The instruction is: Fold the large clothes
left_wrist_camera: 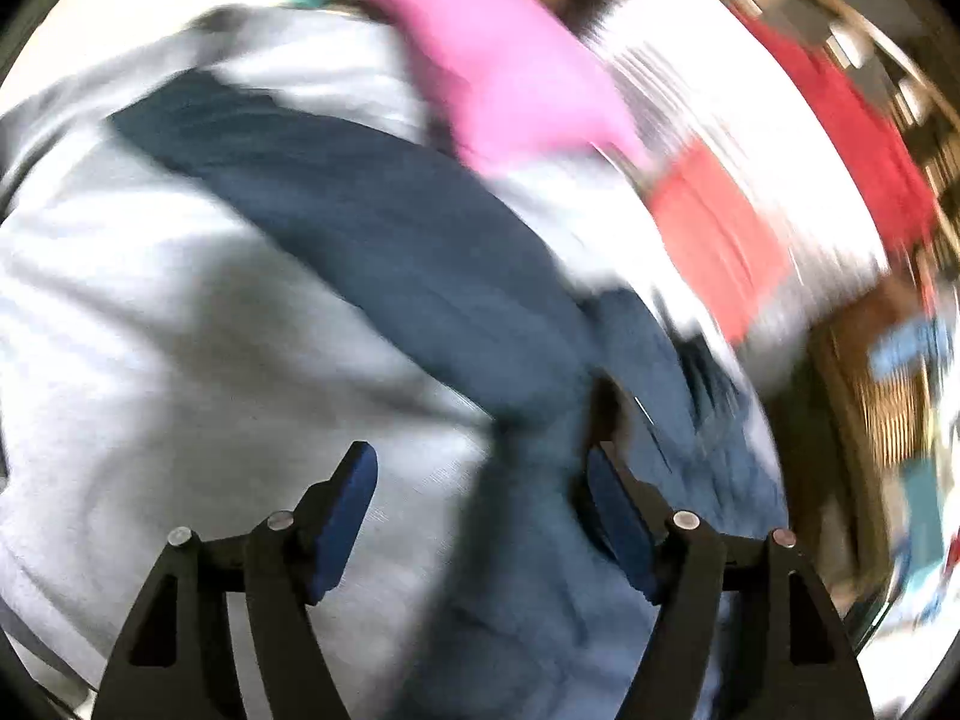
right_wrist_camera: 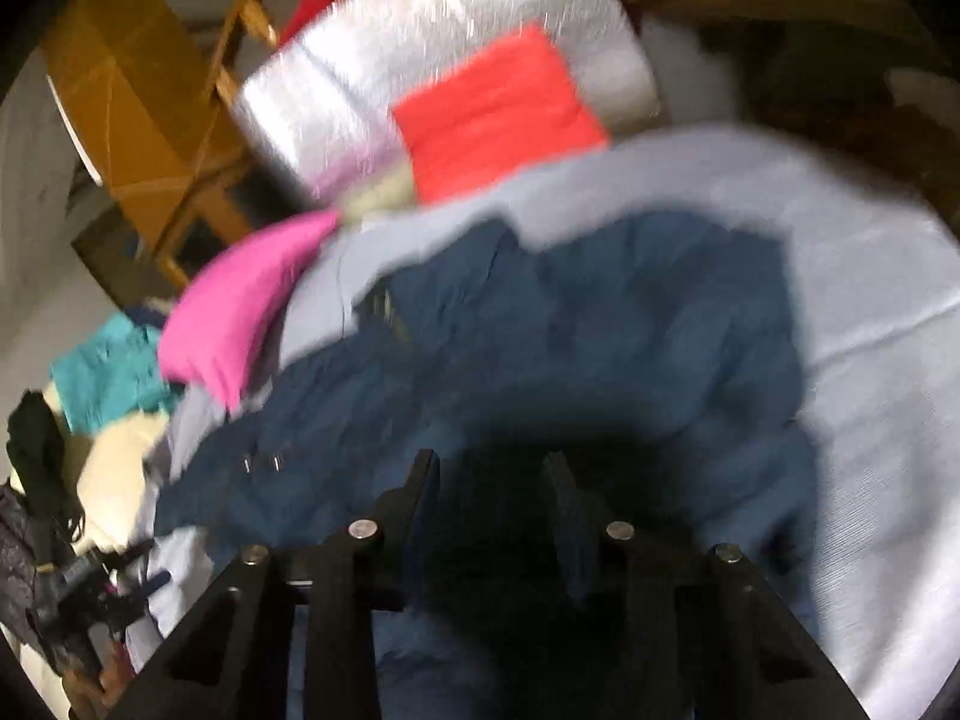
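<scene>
Both grippers hang over a dark blue garment point(right_wrist_camera: 600, 324) spread, rumpled and unfolded, on a pale grey sheet point(right_wrist_camera: 870, 276) beside a pink item point(right_wrist_camera: 240, 312) and a red folded piece point(right_wrist_camera: 498, 114); judged step: early, arranging the garment before any fold. Left gripper point(left_wrist_camera: 480, 516): jaws stand wide apart, blue cloth runs between them, pads not pressing on it, nothing held. Right gripper point(right_wrist_camera: 492, 516): jaws narrow but parted over the dark cloth in shadow, whether they pinch it I cannot tell; next move likely calls for each to take an edge and draw the garment flat.
</scene>
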Demonstrator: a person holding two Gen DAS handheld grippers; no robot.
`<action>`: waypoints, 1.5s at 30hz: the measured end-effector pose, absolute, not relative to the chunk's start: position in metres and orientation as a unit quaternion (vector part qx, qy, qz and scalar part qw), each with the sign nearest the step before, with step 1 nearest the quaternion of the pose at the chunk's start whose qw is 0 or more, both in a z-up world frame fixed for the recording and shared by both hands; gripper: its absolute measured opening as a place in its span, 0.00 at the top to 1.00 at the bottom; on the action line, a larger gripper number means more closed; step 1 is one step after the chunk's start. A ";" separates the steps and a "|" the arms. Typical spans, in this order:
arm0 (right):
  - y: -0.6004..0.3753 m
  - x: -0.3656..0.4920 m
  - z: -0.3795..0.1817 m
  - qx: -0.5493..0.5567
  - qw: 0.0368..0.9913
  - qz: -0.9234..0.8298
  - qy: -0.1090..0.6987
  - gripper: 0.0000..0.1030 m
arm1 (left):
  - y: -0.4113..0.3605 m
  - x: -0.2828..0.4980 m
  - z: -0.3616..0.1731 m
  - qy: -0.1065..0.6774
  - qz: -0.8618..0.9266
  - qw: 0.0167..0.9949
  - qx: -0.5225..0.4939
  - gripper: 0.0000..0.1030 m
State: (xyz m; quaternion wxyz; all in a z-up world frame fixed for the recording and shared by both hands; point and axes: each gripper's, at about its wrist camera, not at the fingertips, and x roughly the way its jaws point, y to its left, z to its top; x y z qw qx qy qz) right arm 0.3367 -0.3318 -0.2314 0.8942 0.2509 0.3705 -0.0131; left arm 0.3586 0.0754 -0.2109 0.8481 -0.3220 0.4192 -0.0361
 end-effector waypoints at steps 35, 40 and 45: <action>-0.337 0.337 -0.223 0.268 0.901 -0.017 0.341 0.49 | 0.104 0.439 -0.152 0.279 -0.046 0.918 -0.277 0.91; -0.353 0.324 -0.215 0.285 0.902 -0.027 0.322 0.49 | -0.030 0.390 -0.105 0.261 -0.195 0.929 -0.175 0.92; -0.374 0.313 -0.211 0.305 0.899 -0.039 0.311 0.49 | -0.162 0.359 -0.134 0.317 -0.292 0.899 -0.082 0.91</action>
